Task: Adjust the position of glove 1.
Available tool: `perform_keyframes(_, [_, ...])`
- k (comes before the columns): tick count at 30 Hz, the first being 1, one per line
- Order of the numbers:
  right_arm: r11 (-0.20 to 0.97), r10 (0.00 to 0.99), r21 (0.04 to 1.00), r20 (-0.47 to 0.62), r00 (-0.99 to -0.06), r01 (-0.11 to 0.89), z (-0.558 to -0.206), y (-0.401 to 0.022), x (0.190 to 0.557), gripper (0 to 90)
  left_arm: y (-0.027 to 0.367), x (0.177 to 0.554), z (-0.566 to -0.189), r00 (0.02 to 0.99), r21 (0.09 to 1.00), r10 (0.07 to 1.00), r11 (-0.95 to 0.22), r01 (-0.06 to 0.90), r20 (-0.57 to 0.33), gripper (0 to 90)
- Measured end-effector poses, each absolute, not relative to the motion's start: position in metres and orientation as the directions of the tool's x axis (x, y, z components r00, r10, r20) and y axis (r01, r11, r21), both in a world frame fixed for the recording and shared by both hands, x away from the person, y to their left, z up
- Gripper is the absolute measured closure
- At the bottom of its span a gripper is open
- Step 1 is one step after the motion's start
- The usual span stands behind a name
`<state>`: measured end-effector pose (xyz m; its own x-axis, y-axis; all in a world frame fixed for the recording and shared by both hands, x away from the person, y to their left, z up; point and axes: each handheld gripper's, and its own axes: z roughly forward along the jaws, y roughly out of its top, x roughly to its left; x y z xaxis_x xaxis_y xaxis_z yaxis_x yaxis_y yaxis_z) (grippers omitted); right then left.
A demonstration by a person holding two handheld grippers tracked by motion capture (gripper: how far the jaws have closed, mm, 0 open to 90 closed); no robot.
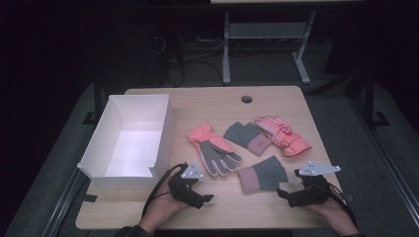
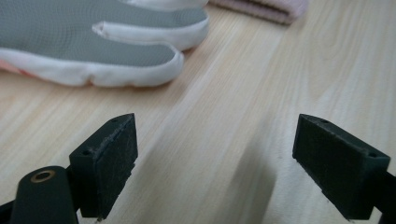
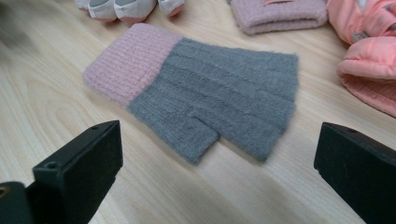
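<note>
Two pairs of gloves lie on the wooden table [image 1: 296,106]. A pink ski glove [image 1: 212,148] lies with its grey palm up, and its partner [image 1: 281,134] lies at the right. One grey knit fingerless glove with a pink cuff [image 1: 263,174] lies near the front, the other [image 1: 247,137] lies between the ski gloves. My left gripper [image 1: 205,199] rests open on the table, just short of the grey-palmed glove's fingers [image 2: 93,46]. My right gripper [image 1: 284,196] is open too, with the near knit glove [image 3: 210,88] lying ahead of its jaws, untouched.
An empty white box [image 1: 118,181] stands on the table's left side, beside my left hand. A round cable hole [image 1: 246,98] sits near the far edge. Beyond the table, a desk frame [image 1: 226,49] stands on the dark floor.
</note>
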<state>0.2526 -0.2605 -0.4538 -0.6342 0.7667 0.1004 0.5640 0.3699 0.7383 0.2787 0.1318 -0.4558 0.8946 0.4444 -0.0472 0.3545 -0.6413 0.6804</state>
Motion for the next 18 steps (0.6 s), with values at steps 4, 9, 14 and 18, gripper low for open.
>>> perform_keyframes(4, [0.368, 0.766, 0.738, 0.104, -0.634, 0.566, -0.4533, -0.262, 0.2519, 0.7, 0.131, 0.2782, -0.4554, 0.895, 0.677, 0.445, -0.645, 0.354, -0.044, 13.7])
perform_keyframes(9, [0.331, 0.762, 0.739, 0.157, -0.628, 0.586, -0.4505, -0.2665, 0.2543, 0.8, 0.1282, 0.2759, -0.4535, 0.897, 0.671, 0.441, -0.656, 0.344, -0.029, 13.7])
perform_keyframes(14, [0.318, 0.764, 0.755, 0.155, -0.627, 0.574, -0.4478, -0.2656, 0.2552, 7.0, 0.1307, 0.2766, -0.4512, 0.899, 0.678, 0.437, -0.649, 0.344, -0.038, 13.7])
perform_keyframes(18, [0.305, 0.763, 0.761, 0.163, -0.625, 0.572, -0.445, -0.2632, 0.2553, 15.5, 0.1343, 0.2773, -0.4509, 0.905, 0.679, 0.424, -0.651, 0.341, -0.048, 14.1])
